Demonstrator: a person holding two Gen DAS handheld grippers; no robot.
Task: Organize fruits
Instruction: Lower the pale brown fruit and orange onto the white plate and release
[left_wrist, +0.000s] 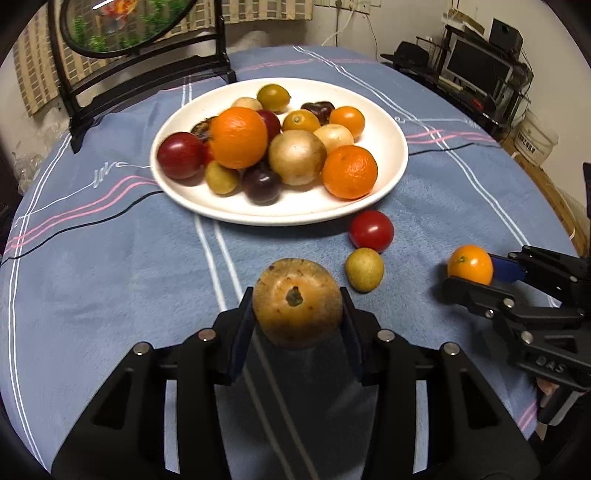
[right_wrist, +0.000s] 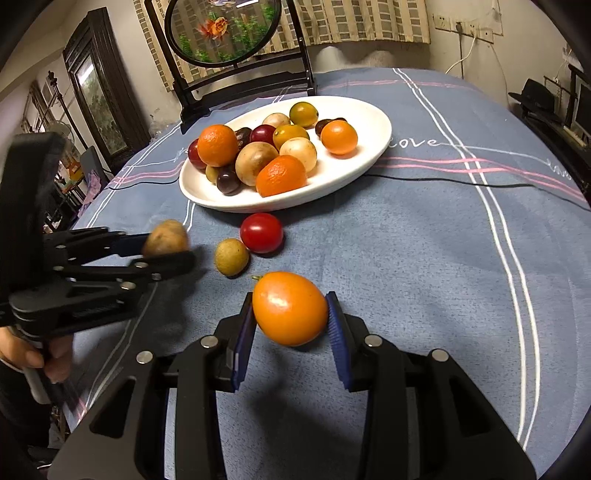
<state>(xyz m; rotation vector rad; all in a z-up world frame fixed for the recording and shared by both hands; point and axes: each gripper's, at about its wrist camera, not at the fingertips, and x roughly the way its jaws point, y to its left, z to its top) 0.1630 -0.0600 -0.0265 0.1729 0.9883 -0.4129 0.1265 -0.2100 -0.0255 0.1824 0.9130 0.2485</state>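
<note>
The left gripper (left_wrist: 297, 314) is clamped on a brown round fruit (left_wrist: 297, 302), with both dark pads pressed against its sides and the fruit raised clear of the blue striped tablecloth (left_wrist: 110, 288). The right gripper (right_wrist: 290, 321) is clamped on an orange oval fruit (right_wrist: 290, 308), which sits between its two blue pads just above the cloth. Ahead of the left gripper and slightly toward the right gripper, a small yellow-green fruit (left_wrist: 364, 269) and a red round fruit (left_wrist: 372, 229) lie on the cloth, touching or nearly touching each other. Farther ahead of both grippers stands a white plate (left_wrist: 391, 155) loaded with mixed fruits: oranges, red, dark purple, tan and yellow-green pieces. Beyond the plate, a round decorative screen on a dark stand (right_wrist: 221, 33) stands at the table's far edge. A hand (right_wrist: 33, 358) grips the left gripper's handle in the right wrist view.
</note>
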